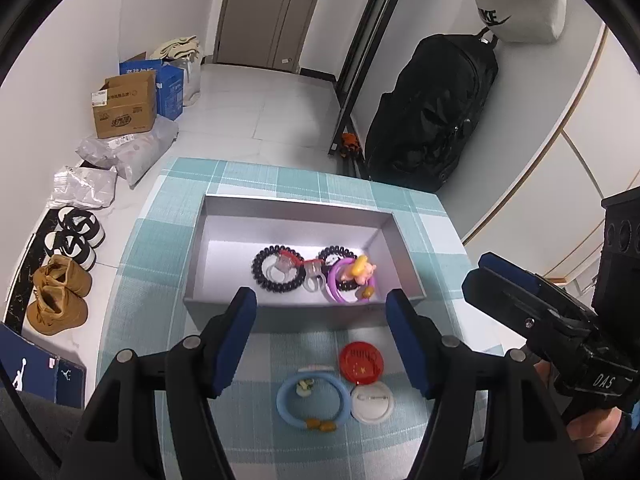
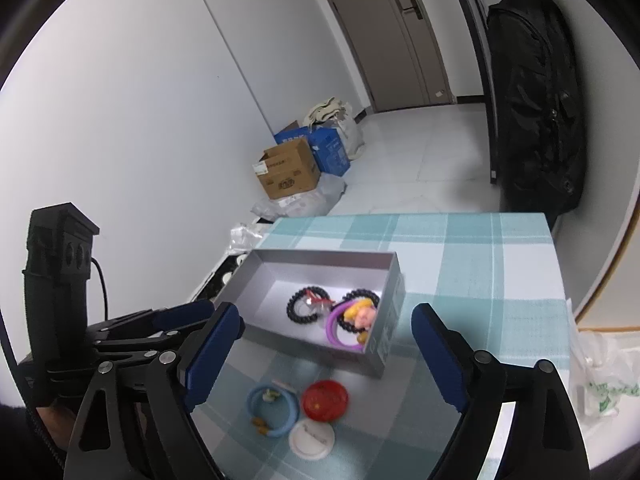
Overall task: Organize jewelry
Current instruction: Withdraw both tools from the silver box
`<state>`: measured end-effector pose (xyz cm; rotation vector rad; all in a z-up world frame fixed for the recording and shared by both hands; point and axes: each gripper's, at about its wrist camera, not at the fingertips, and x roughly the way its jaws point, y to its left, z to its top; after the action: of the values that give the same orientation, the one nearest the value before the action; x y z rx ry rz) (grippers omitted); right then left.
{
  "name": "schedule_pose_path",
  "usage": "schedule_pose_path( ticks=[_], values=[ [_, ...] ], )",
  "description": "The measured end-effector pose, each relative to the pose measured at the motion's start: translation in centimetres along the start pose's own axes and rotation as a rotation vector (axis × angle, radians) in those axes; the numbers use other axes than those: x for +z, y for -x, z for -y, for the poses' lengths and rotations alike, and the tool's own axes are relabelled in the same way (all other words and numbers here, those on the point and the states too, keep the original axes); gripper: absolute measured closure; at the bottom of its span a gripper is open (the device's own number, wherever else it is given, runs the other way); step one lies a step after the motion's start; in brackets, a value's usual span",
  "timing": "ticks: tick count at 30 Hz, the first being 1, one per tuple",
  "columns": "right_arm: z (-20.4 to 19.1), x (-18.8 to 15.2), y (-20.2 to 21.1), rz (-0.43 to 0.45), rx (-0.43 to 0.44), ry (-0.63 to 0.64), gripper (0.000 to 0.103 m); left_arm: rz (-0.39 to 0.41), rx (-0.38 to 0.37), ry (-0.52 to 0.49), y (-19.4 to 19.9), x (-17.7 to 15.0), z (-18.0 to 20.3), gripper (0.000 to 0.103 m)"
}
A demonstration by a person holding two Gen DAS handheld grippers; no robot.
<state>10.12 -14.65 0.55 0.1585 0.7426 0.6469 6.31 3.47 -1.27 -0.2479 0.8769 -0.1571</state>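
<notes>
A grey open box [image 1: 296, 204] [image 2: 320, 256] sits on the teal checked cloth. Inside it lie black spiral hair ties [image 1: 276, 270] [image 2: 300, 306], a clear ring [image 1: 314, 280] and a purple bracelet [image 1: 334, 292] [image 2: 332, 330] with a pink and yellow charm. In front of the box lie a blue bracelet [image 1: 281, 398] [image 2: 250, 400], a red badge [image 1: 362, 362] [image 2: 324, 400] and a white badge [image 1: 373, 404] [image 2: 311, 438]. My left gripper [image 1: 322, 302] hovers open above these, holding nothing. My right gripper [image 2: 326, 314] is open wide over the same spot, also holding nothing. Each gripper shows in the other's view, the right [image 1: 480, 274] and the left [image 2: 192, 312].
The clothed table [image 1: 168, 240] ends at its far edge just behind the box. On the floor to the left are shoes [image 1: 60, 296], parcels and cardboard boxes [image 1: 124, 108]. A black bag [image 1: 432, 120] hangs beyond the table. A plastic bag [image 2: 604, 384] lies at the table's right.
</notes>
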Motion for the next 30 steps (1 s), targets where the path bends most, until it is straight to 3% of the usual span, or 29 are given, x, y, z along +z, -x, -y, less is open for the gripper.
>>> schedule_pose_path(
  ticks=[4,22,27,30],
  values=[
    [-0.1,-1.0,0.5,-0.007,-0.015,0.018,0.010,0.038,0.038,-0.044,0.7,-0.9,0.9,0.040],
    [-0.7,-5.8,0.6,-0.101,-0.053,0.043,0.008,0.016,0.069,0.014,1.1,-4.5,0.4,0.038],
    [-1.2,-6.7,0.6,-0.125,-0.069,0.071,0.008,-0.013,0.136,0.018,1.0,-5.3,0.1,0.038],
    [-1.7,-7.2,0.1,-0.155,-0.072,0.091,0.008,-0.026,0.136,0.025,1.0,-5.6,-0.3,0.038]
  ],
)
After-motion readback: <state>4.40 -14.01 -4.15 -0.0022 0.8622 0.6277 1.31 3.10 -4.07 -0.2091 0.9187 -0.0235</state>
